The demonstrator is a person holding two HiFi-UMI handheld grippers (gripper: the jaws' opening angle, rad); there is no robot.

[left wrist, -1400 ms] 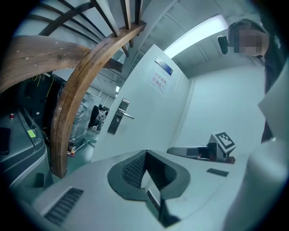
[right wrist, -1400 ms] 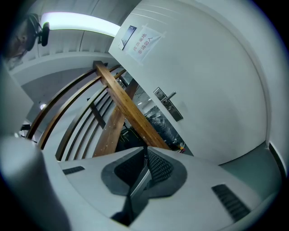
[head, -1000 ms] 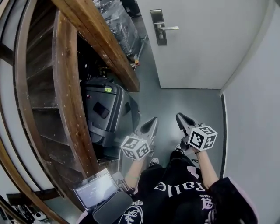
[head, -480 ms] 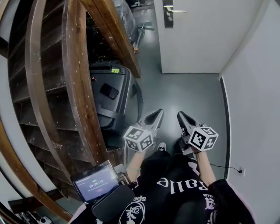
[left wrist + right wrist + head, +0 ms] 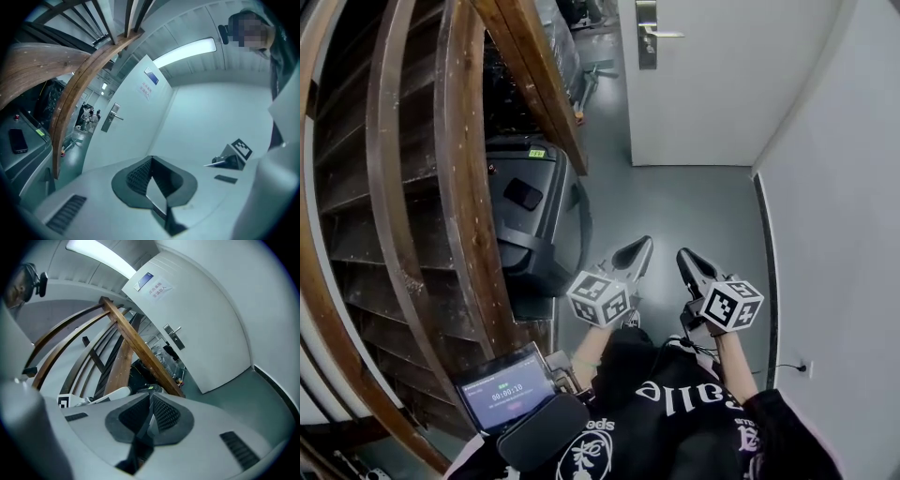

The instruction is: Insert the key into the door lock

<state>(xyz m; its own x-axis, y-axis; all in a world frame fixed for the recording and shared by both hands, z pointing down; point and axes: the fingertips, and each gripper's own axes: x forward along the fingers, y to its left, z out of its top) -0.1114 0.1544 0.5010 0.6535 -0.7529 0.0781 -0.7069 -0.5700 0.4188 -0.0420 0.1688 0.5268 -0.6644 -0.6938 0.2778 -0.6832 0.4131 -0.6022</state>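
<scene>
1. The left gripper [image 5: 644, 243] and the right gripper [image 5: 683, 254] are held low, close to the person's body. Each has its jaws closed tip to tip, with nothing visible between them. No key shows in any view.
2. The lock [image 5: 647, 37] is on the door [image 5: 722, 84] at the far end of the floor, well apart from both grippers. It sits on a narrow plate just below the handle [image 5: 667, 35].
3. Risk: since no key can be seen, an approach could reach the lock with nothing to insert. The key needs to be confirmed in a grip first.
4. Risk: the stairs [image 5: 459, 187] and the case [image 5: 534, 211] crowd the left side of the passage, and the wall [image 5: 834, 187] closes the right. A wide swing of either gripper could strike them.
5. Risk: the handle stands just beside the lock, so a gripper coming in high would probably hit the handle instead of reaching the keyhole. A key turned out of line with the slot would likely jam or slip in the closed jaws.
6. The plate's long axis runs up and down the door. The handle juts sideways from it, toward the wall side. The keyhole is too small for its slot direction to be read.
7. Both grippers point forward along the floor, roughly toward the door, and lie side by side without touching.
</scene>
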